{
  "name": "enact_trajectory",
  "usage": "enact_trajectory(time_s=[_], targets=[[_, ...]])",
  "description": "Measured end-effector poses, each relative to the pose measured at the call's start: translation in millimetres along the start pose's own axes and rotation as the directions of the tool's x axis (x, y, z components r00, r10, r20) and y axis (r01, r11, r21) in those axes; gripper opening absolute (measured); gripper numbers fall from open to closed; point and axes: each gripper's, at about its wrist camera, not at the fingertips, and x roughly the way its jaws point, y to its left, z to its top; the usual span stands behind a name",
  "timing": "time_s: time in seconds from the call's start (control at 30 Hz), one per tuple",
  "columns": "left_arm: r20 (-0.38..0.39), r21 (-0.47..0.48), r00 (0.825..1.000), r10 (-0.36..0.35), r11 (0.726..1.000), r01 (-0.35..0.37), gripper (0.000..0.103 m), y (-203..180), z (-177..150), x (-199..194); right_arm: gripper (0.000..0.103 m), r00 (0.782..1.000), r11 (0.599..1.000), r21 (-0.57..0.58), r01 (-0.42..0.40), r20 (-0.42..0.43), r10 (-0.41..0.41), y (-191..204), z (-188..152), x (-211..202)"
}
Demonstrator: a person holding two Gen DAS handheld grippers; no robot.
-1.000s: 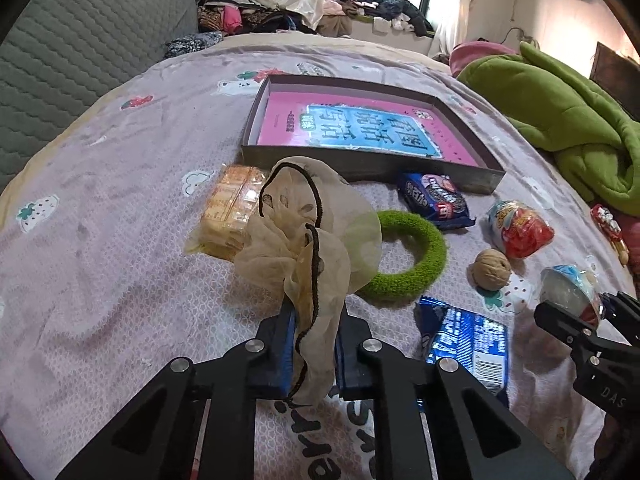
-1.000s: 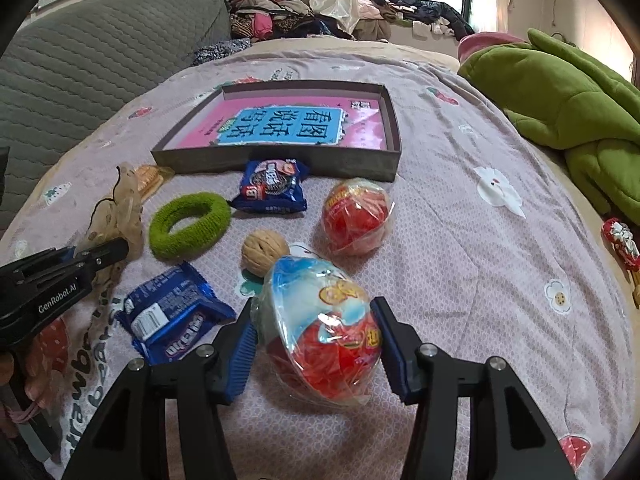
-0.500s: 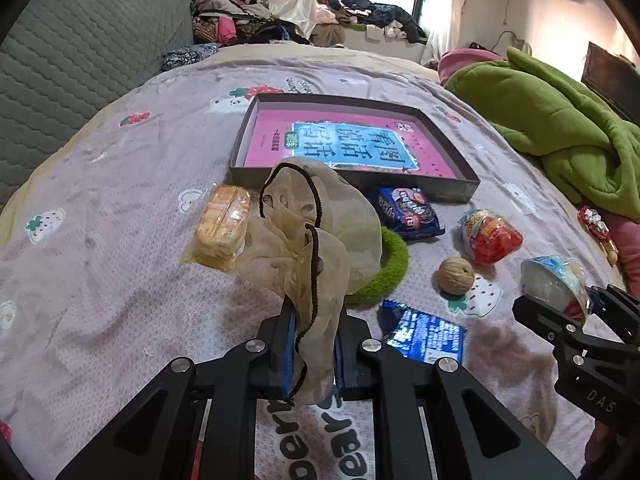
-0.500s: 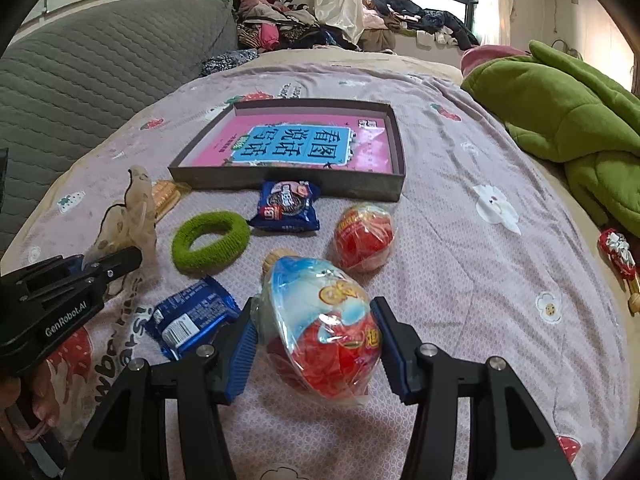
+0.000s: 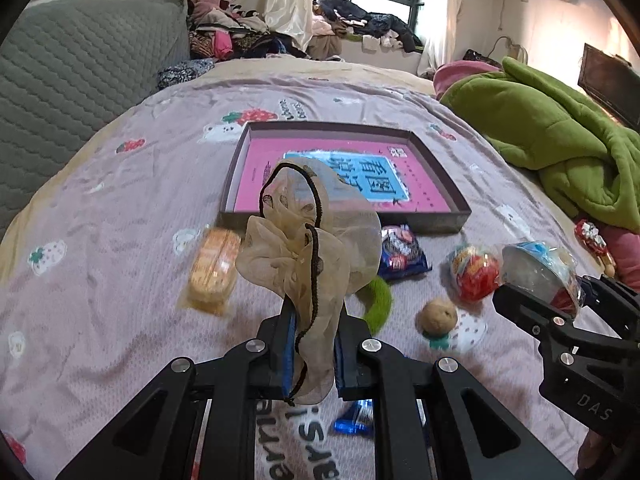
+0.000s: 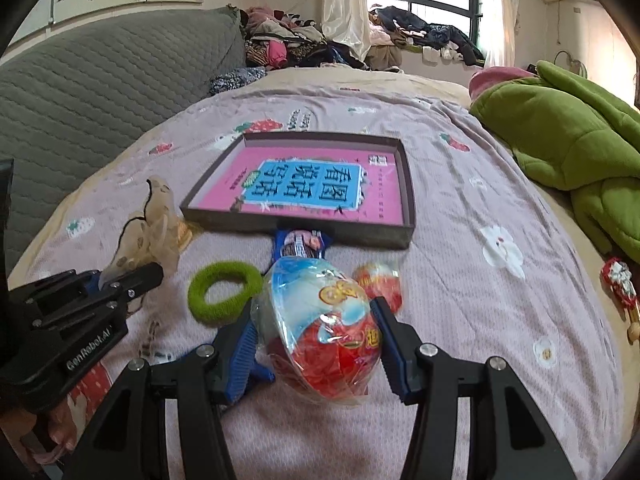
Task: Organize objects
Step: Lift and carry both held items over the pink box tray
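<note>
My left gripper (image 5: 314, 312) is shut on a beige sheer scrunchie (image 5: 308, 248) with a black trim and holds it above the bed. My right gripper (image 6: 316, 316) is shut on a wrapped red-and-blue egg toy (image 6: 324, 320), also lifted; that toy shows at the right of the left wrist view (image 5: 536, 276). A shallow grey box (image 5: 456, 196) with a pink and blue book inside lies ahead, also in the right wrist view (image 6: 406, 236). On the bedspread lie a green ring (image 6: 224, 292), a second red egg toy (image 5: 474, 276), a walnut (image 5: 438, 316), a blue snack packet (image 5: 400, 252) and a cracker pack (image 5: 212, 272).
A green blanket (image 5: 560, 148) is heaped at the right. A grey quilted sofa back (image 5: 72, 80) stands at the left. Clothes (image 5: 248, 36) are piled by the far window. A small red toy (image 6: 618, 280) lies near the bed's right edge. Another blue packet (image 5: 356, 420) peeks out under my left gripper.
Both grippers have risen and drawn back with their loads, so the objects on the bed look smaller and farther. The grips are unchanged.
</note>
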Motion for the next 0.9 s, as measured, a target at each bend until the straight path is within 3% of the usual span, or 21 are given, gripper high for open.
enact_trajectory(time_s=[0.43,0.9], targets=[[0.023,0.003,1.0,0.004,1.0,-0.004,0.015,-1.6,60.1,33.4,0.055,0.999,0.999,-0.051,0.008,0.037,-0.007,5.4,67.4,34.7],[0.019,-0.012,1.0,0.021,1.0,-0.021,0.015,17.2,116.1,94.0,0.055,0.998,1.0,0.003,0.0,0.065,0.0,-17.5,135.4,91.2]])
